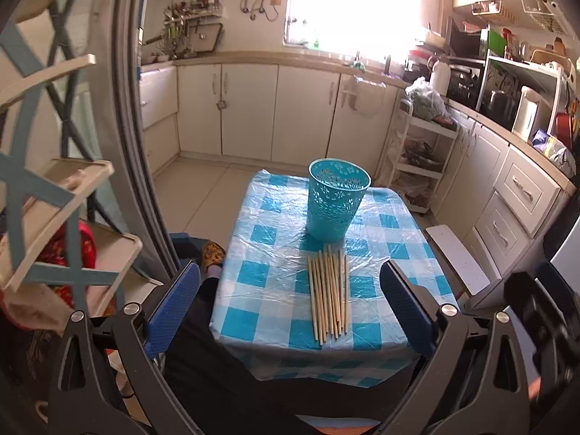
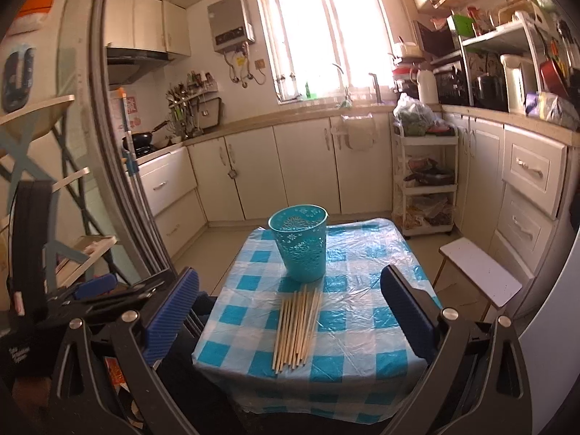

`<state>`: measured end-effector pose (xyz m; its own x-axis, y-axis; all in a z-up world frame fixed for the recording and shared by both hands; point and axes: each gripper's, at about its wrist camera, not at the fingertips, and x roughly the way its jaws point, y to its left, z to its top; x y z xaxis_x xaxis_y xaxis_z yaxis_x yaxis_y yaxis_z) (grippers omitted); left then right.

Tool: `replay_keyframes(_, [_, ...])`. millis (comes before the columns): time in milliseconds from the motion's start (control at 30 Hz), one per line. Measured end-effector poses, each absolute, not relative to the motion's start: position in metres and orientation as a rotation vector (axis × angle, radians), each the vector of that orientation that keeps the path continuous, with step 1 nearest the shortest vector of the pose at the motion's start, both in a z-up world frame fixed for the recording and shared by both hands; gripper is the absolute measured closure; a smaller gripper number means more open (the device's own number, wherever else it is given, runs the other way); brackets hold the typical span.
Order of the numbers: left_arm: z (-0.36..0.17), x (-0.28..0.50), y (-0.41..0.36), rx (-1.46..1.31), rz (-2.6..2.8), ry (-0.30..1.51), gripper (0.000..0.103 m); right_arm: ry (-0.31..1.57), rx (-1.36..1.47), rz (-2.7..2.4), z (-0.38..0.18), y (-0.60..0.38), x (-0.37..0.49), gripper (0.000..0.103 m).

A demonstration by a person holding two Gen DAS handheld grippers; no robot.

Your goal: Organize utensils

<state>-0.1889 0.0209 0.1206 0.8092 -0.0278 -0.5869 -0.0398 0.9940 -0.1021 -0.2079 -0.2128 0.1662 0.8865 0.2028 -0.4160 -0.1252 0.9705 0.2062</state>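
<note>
With both grippers [image 1: 290,304] [image 2: 290,308] spread empty, the chopsticks [image 1: 329,293] ahead are best pinched mid-length, then tipped into the cup [image 1: 337,201] beyond.

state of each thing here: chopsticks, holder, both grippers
chopsticks: lying flat in a loose bundle on the table, none picked up
teal holder: upright behind the chopsticks, looks empty
checked tablecloth: spread flat, under clear plastic
left gripper: open, holding nothing
right gripper: open, holding nothing

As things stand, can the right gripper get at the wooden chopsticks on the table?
Probably yes. The right gripper is open and empty, and the chopsticks lie flat in a loose bundle on the checked tablecloth, with nothing between them; the teal basket stands behind.
</note>
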Motion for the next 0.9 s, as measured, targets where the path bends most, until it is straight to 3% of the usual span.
replay_keyframes(267, [0.135, -0.234, 0.026, -0.104, -0.008, 0.553, 0.007, 0.289, 0.152, 0.158, 0.186, -0.208, -0.255, 0.007])
replay_keyframes(900, [0.151, -0.261, 0.024, -0.096, -0.006, 0.497, 0.007, 0.235, 0.134, 0.17, 0.19, -0.201, -0.281, 0.007])
